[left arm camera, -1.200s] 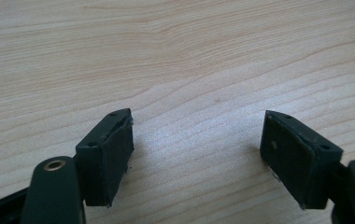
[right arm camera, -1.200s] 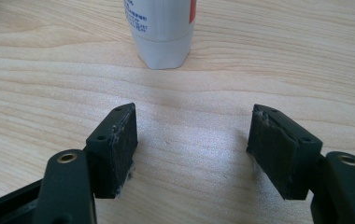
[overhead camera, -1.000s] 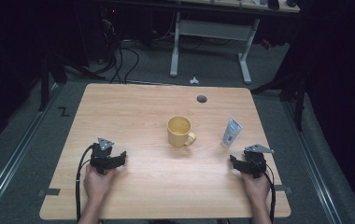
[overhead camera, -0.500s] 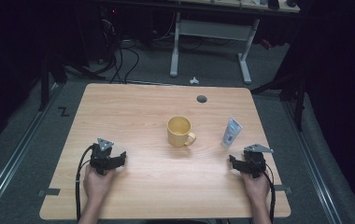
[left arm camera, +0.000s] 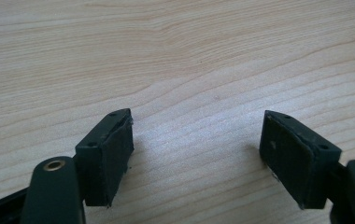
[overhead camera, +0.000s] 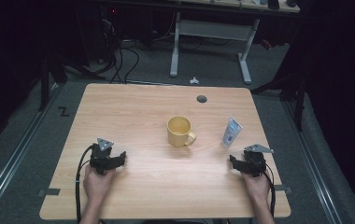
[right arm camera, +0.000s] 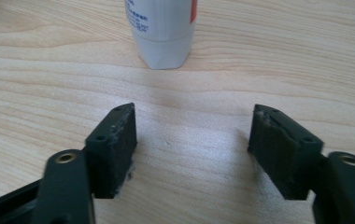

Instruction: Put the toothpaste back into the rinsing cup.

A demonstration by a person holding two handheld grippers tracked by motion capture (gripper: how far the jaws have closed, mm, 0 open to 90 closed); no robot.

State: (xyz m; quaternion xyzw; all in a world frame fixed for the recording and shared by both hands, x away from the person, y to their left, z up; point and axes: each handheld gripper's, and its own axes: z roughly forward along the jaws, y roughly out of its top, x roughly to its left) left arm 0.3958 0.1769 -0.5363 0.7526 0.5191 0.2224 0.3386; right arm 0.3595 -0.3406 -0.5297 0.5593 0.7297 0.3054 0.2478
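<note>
Resting near the front-left corner of the wooden table: left gripper, held in the person's left hand, cable trailing back toward the front edge. Jaws standing spread wide in the left gripper view — pinching nothing, bare wood grain lying between the pads.

Sitting near the front-right corner: right gripper, held in the right hand, grey three-cornered plate showing on top. Jaws standing apart in the right gripper view, having just been closing a little; nothing lying between them, pads pressing on nothing.

Standing upright near the right edge, about halfway between front and back edges: white tube, cap down on the surface, blue print on its body. Appearing directly ahead of the right gripper's jaws in the right gripper view, near but apart from the fingertips — not touching.

Standing at the middle of the table: yellow mug, upright, opening facing up, handle pointing toward the right edge and slightly to the front. Keeping well apart from both grippers, just beside the white tube but not touching it.

Lying near the back edge, right of centre: a dark round cable hole
</note>
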